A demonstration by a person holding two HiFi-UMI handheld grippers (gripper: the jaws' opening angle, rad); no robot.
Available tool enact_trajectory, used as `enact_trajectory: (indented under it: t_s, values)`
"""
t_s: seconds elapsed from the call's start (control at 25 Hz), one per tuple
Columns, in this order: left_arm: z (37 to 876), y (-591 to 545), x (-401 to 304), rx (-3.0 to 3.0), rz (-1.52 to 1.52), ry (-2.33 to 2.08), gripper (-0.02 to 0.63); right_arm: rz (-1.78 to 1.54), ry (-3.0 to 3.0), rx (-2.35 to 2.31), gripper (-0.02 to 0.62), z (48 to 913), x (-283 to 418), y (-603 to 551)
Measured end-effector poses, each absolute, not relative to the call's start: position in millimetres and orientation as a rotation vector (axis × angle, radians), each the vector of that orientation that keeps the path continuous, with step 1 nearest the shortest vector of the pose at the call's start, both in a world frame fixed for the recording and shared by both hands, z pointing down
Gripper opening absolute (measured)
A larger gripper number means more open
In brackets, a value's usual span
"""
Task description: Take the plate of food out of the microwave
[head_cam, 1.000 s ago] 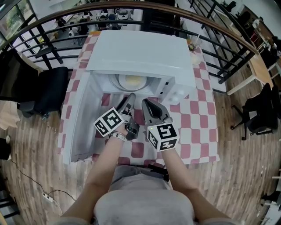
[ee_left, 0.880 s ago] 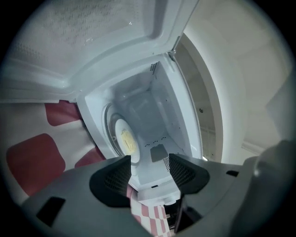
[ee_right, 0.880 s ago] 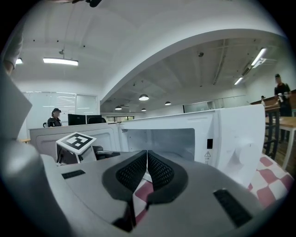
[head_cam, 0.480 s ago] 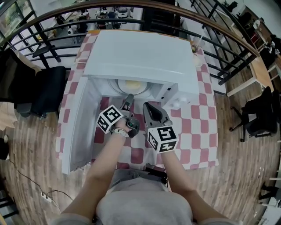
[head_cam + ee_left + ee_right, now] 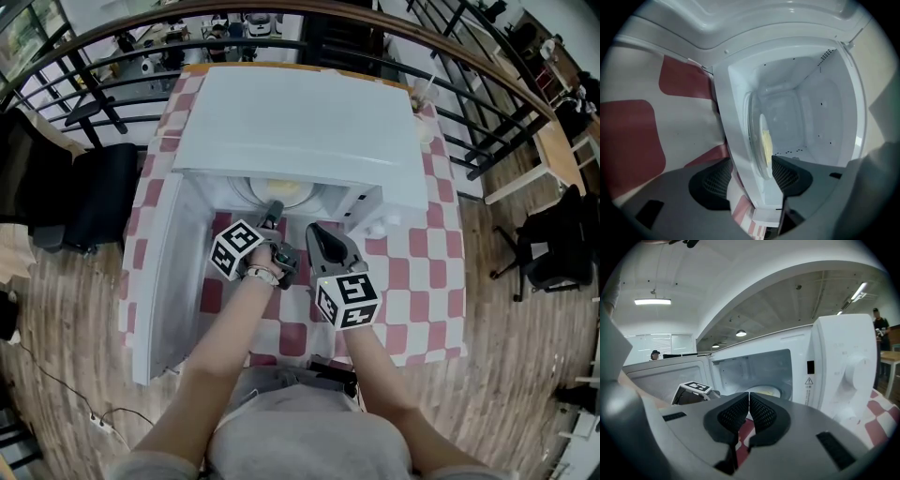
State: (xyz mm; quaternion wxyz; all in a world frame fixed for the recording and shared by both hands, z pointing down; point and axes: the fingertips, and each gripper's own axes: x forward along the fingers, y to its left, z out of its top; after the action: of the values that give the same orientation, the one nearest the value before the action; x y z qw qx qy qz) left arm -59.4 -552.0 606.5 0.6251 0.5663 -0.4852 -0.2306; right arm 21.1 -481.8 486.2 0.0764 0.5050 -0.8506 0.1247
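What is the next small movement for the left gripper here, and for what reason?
Probably ease the left gripper a little deeper into the microwave, then close on the rim of the plate. Its jaws stand apart at the opening, in line with the plate, but the rim does not seem to lie between them yet. The right gripper is shut, outside.

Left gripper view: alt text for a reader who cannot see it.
The left gripper, jaws apart, sits at the mouth of the open microwave, its pads either side of the sill and the rim of a plate of yellow food. The view is rolled sideways; checked cloth shows at left.
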Motion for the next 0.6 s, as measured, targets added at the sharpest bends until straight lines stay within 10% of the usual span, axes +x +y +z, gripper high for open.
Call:
enact_trajectory:
  t_s: [0.6]
  values:
    - [618, -567, -60, 1.167, -0.539, -1.162, 0.262, 0.429, -2.518, 1.529, 0.028, 499, 31, -486]
